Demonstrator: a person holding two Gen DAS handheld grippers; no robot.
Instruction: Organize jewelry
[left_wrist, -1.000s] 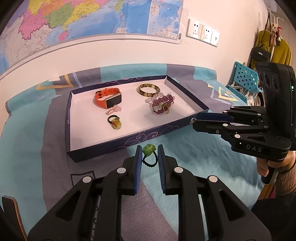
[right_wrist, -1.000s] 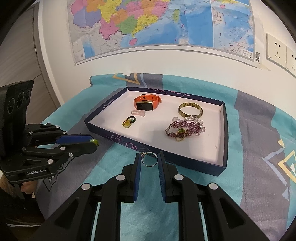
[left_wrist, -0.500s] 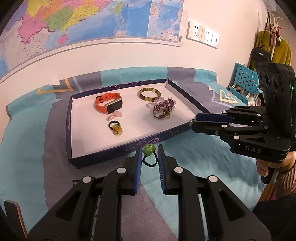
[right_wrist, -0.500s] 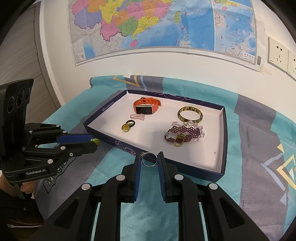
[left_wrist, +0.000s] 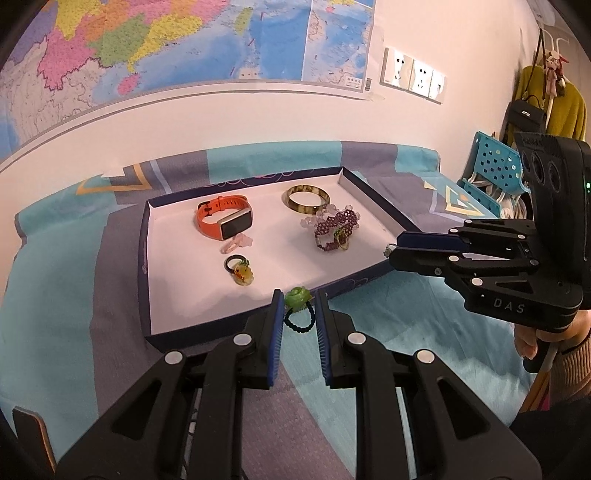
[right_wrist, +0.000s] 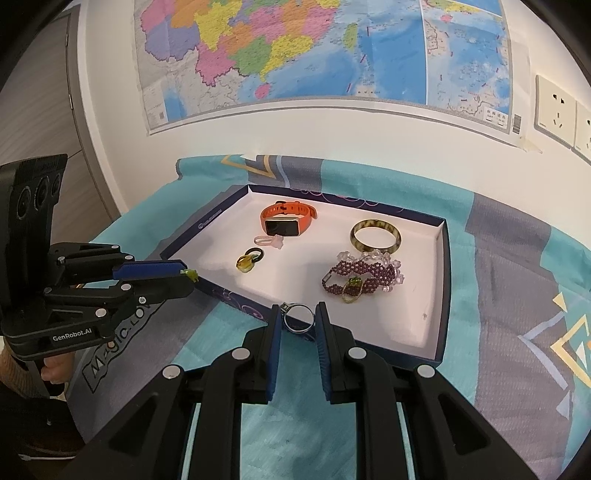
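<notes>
While both hover at tray (left_wrist: 258, 321) near edge, left gripper (left_wrist: 298, 312) pinches green-stone ring (left_wrist: 297, 298), right gripper (right_wrist: 298, 317) pinches silver ring (right_wrist: 299, 318); drop-off likely toward 12 o'clock.

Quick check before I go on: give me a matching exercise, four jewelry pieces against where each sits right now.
Things:
1. green-flower ring
2. silver ring
3. orange smartwatch
4. purple beaded bracelet

Places:
A. in the right gripper's jaws
B. tray, beside the brown bangle
C. in the left gripper's jaws
D. tray, far side, above a pink ring

Pairs: 1-C, 2-A, 3-D, 4-B
</notes>
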